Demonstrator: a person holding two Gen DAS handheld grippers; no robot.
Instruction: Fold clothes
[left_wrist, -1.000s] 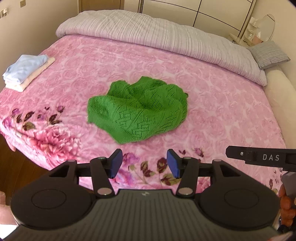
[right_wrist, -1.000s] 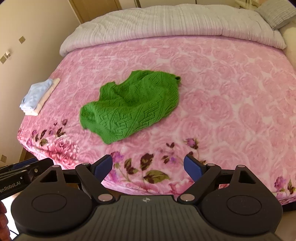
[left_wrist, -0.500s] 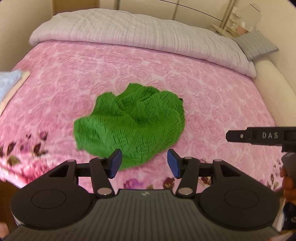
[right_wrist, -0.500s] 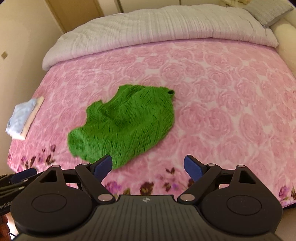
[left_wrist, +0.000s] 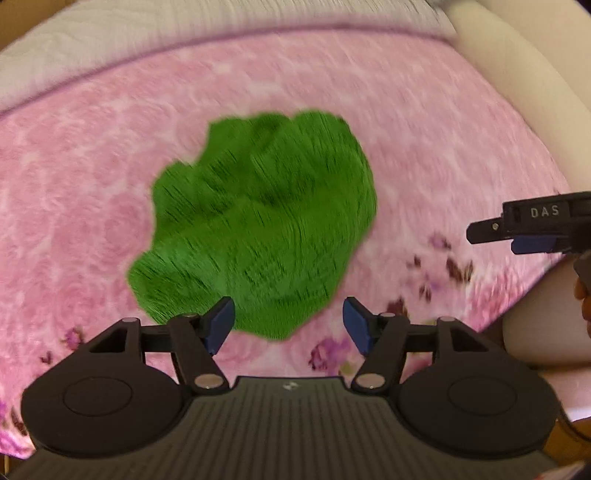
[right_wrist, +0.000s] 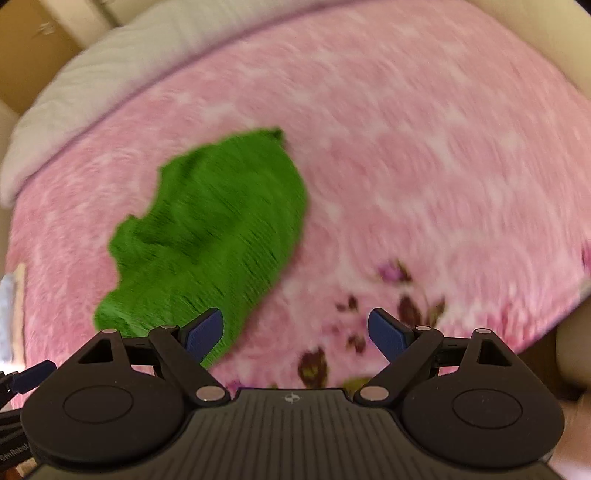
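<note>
Green sweater (left_wrist: 258, 221) looms nearer, both empty grippers spread, left gripper (left_wrist: 289, 326) just widened.

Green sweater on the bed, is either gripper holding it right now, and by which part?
Nothing is held. The left gripper and right gripper are open above the green sweater, which lies crumpled on the pink blanket.

The crumpled green knitted garment (left_wrist: 258, 221) looks like soft, matt, open-textured wool or yarn. Under it, the pink rose-patterned bedspread (left_wrist: 424, 122) seems plush and fleecy, without shine. The pale grey quilt (right_wrist: 110, 74) beyond looks ribbed cloth. The black matt plastic left gripper (left_wrist: 288, 325) carries smooth blue pads (left_wrist: 219, 325).
</note>
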